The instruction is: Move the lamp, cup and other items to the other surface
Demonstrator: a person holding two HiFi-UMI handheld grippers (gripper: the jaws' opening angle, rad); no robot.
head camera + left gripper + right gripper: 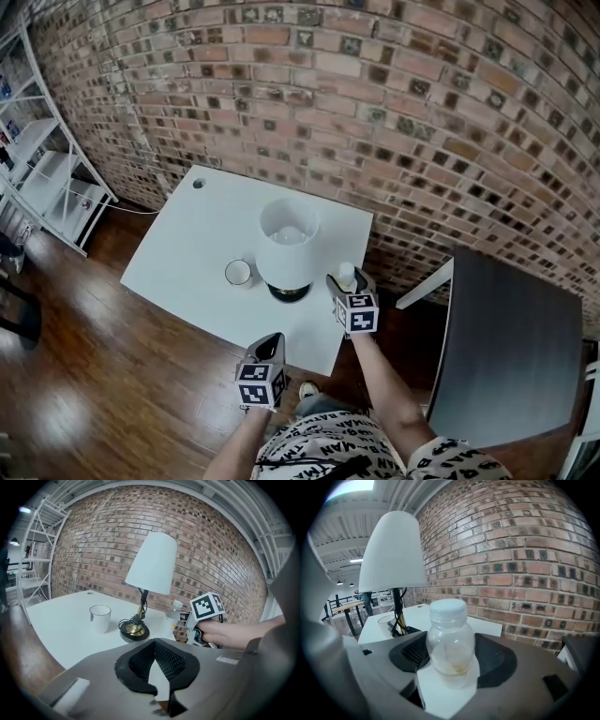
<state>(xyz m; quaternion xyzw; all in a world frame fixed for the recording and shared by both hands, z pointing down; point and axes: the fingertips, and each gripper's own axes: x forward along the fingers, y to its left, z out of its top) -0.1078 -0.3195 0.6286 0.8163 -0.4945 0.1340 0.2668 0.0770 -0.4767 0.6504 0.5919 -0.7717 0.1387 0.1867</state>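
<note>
A clear plastic bottle (450, 639) with a white cap stands upright between the pads of my right gripper (451, 670), which is shut on it. In the head view the bottle (346, 274) is at the front right corner of the white table (187, 244); I cannot tell if it rests there. The white-shaded lamp (286, 248) stands just left of it, with a white cup (238, 272) further left. My left gripper (270, 343) hovers at the table's front edge, shut and empty. From the left gripper (157, 663) view the lamp (152, 564), cup (100, 617) and bottle (174, 613) lie ahead.
A dark tabletop (511, 347) stands to the right, apart from the white table. A brick wall (394, 103) runs behind both. A white shelf rack (47, 169) stands at the far left on the wooden floor (103, 375). The lamp's cord is coiled on its base (133, 630).
</note>
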